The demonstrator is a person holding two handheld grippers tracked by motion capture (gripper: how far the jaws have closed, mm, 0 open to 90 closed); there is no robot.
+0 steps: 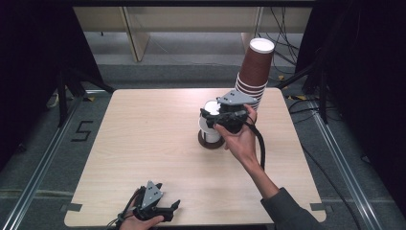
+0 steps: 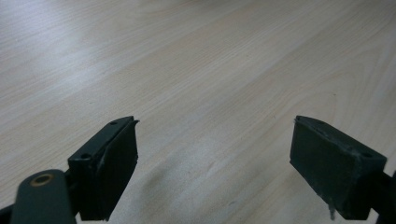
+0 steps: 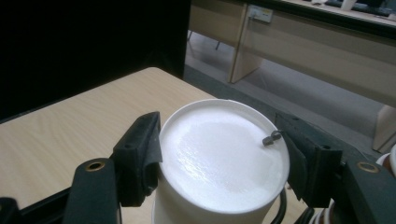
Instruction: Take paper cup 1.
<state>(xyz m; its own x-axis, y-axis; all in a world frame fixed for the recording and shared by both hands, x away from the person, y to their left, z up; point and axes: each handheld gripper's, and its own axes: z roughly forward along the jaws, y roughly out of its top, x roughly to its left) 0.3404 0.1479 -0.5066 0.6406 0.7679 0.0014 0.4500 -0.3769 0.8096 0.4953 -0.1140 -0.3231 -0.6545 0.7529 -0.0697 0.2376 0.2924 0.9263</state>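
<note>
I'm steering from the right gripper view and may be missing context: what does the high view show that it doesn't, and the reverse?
High view alone: the left gripper resting open at the table's near edge, and the full tall brown cup stack. Right gripper view alone: the jaws pressed on both sides of the white cup near its upturned base. Both: the right gripper, that cup and the wooden table.

cup [image 3: 219, 158]: we lose its lower body past the bottom edge | stack [image 1: 253, 72]: base hidden from us behind right gripper [image 1: 218, 115]
</note>
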